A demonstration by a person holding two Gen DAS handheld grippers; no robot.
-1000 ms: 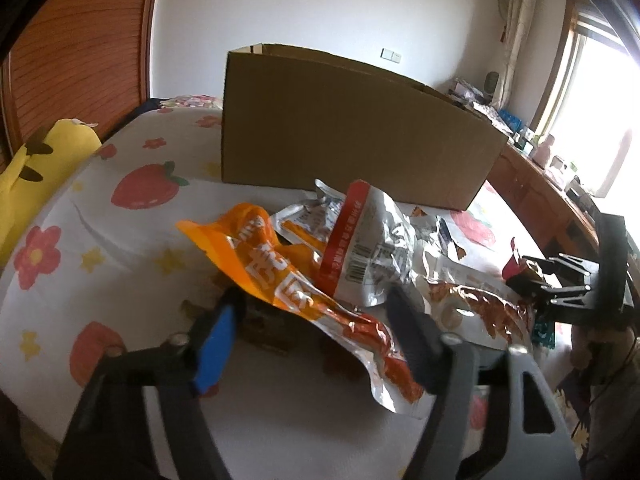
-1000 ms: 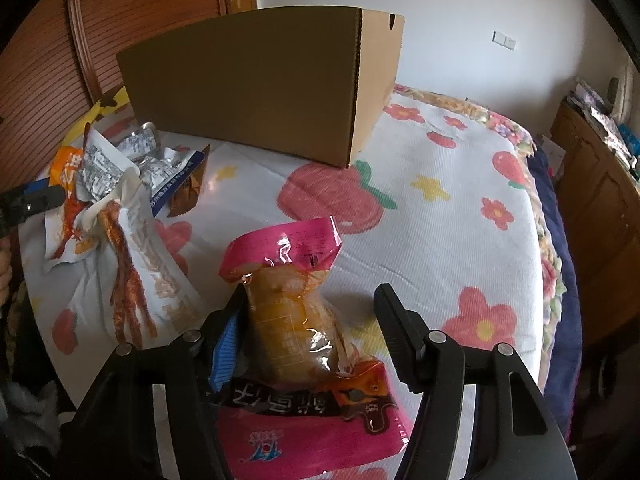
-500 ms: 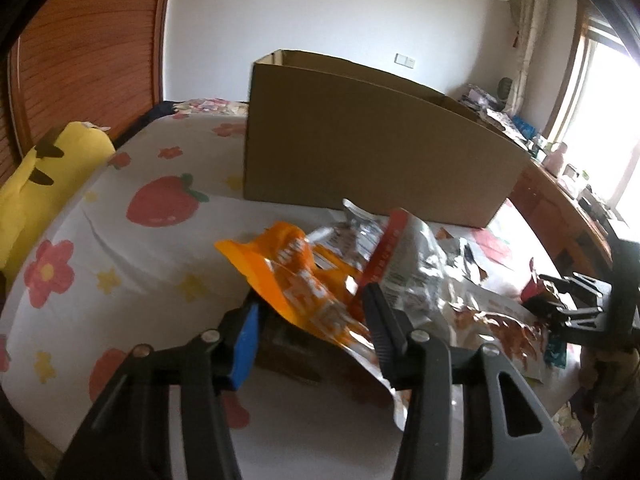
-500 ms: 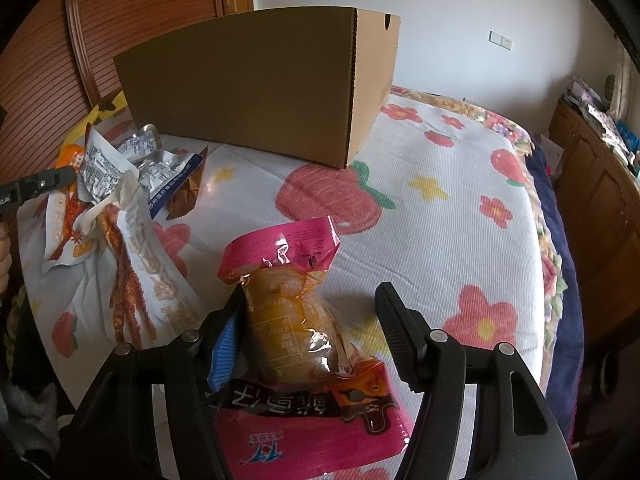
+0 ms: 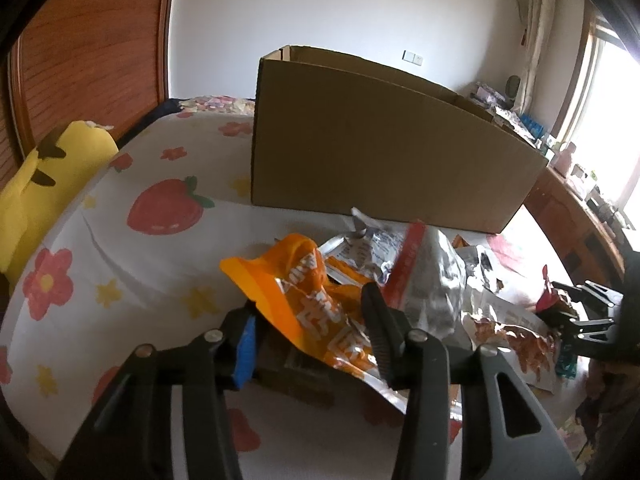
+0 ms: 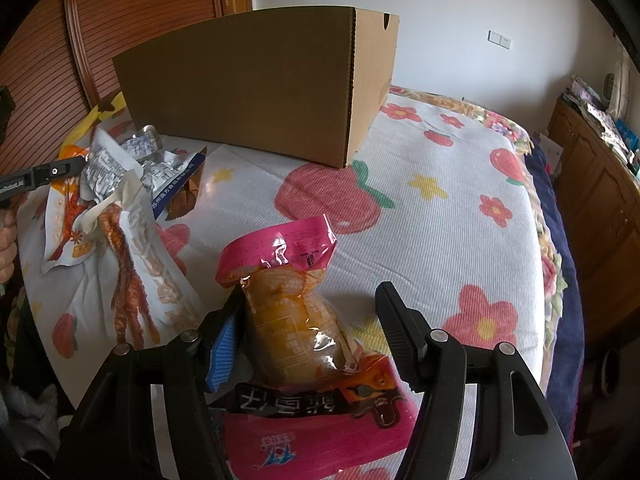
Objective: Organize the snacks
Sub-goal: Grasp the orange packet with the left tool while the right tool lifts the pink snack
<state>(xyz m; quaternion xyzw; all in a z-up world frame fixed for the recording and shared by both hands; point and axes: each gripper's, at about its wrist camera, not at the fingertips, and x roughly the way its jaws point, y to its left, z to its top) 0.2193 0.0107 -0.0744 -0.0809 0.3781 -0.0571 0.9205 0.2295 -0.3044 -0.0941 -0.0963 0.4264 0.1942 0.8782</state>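
Daylight pours from the window (image 5: 612,128) at the left wrist view's right edge, blown out to white glare. The cardboard box (image 5: 384,160) faces the cameras in shadow. Foil packets (image 5: 432,276) glint. Fisheye bending curves straight lines; dark vignettes fill corners.

A cardboard box (image 6: 256,84) stands on the bed (image 6: 440,216) behind a heap of snack packets (image 6: 120,184), which lies left of the sealed snack pouch (image 6: 288,312) set between the right tongs (image 6: 312,328), with a plush toy (image 5: 44,184) at the bed's left edge.
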